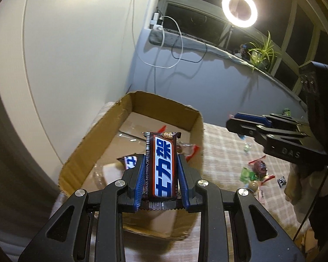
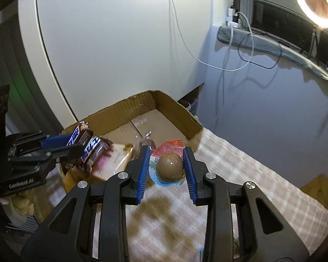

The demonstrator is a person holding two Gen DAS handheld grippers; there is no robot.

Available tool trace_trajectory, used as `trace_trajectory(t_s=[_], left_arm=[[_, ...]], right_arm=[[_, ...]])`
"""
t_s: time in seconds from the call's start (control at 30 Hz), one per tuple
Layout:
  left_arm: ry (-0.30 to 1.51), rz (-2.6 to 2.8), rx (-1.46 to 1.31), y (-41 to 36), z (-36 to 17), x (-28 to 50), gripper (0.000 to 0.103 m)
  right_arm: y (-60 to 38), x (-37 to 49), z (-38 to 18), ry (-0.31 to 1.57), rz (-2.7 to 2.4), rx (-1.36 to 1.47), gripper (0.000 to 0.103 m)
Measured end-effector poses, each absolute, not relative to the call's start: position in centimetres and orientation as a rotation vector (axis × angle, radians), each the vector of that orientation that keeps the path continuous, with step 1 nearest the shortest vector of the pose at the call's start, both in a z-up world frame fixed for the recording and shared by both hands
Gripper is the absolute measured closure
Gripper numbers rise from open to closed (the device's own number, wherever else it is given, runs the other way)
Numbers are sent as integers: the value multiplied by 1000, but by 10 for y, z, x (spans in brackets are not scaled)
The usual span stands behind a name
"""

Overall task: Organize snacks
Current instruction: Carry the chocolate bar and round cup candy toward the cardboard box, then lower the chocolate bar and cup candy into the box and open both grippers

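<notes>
In front of you the table wears a pale checked cloth [image 2: 240,174], and at its far end, against the white wall, sits the open cardboard box [image 1: 199,131] with its flaps cut away. On the box floor lie another chocolate bar [image 1: 129,161] in the same brown and blue wrapper and a red-edged packet [image 1: 191,151]. To the right of the box, a small heap of loose snacks [image 1: 255,172] is scattered on the cloth.

Your left gripper [image 1: 160,163] hangs over the near wall of the box, its blue pads pressed on the two long sides of a brown chocolate bar [image 1: 163,166] with white and blue lettering; the bar points away from you over the box.

Your right gripper [image 2: 166,163] is above the cloth just short of the box's right corner. Its jaws stand a little apart, clamped on a sealed braised egg [image 2: 169,167], a brown round in a clear pack with a red and green rim.
</notes>
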State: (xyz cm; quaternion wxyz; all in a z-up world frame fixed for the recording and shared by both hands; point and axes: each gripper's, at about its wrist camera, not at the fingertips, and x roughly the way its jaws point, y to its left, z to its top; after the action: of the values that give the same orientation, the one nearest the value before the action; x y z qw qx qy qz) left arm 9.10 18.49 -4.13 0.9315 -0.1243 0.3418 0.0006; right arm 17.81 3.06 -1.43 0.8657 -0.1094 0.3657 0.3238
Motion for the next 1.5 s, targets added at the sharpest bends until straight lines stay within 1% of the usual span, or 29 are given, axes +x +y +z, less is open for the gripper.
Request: trace_trajectory(t_s=[0.37,0.73,0.83,0.87,0.9,0.93,0.97,1.13,1.43,1.47,1.5], left_arm=[[714,33,-272,204,-50,98,76],[732,33,-271,203,-53,104,76],[724,39,-267,203,-52,105,76],[724,42,-265,203,-51,105,74],[722,44,-264,203,-51,105,68],[718,46,-264,203,-49,104,66],[716,47,-263,203,-49,104,66],[709,49,-256,201,-45,102,66],[693,38,-242,189,-37,93,66],[694,34,-237,186,-36,92,65],[694,32,-233,184,-35,91,62]], right_arm=[[65,215,-37,811,706,-241,71],[78,230,-49,831,712,-243,69],[79,230,-49,824,709,-251,66],[79,230,-48,820,706,-251,59],[78,230,-47,816,705,-247,54],[77,230,-46,812,705,-242,43],[77,229,-45,807,705,-239,39],[75,225,-40,795,697,-253,34],[57,209,-30,780,685,-248,34],[54,207,-29,780,684,-244,34],[51,206,-28,780,682,-242,34]])
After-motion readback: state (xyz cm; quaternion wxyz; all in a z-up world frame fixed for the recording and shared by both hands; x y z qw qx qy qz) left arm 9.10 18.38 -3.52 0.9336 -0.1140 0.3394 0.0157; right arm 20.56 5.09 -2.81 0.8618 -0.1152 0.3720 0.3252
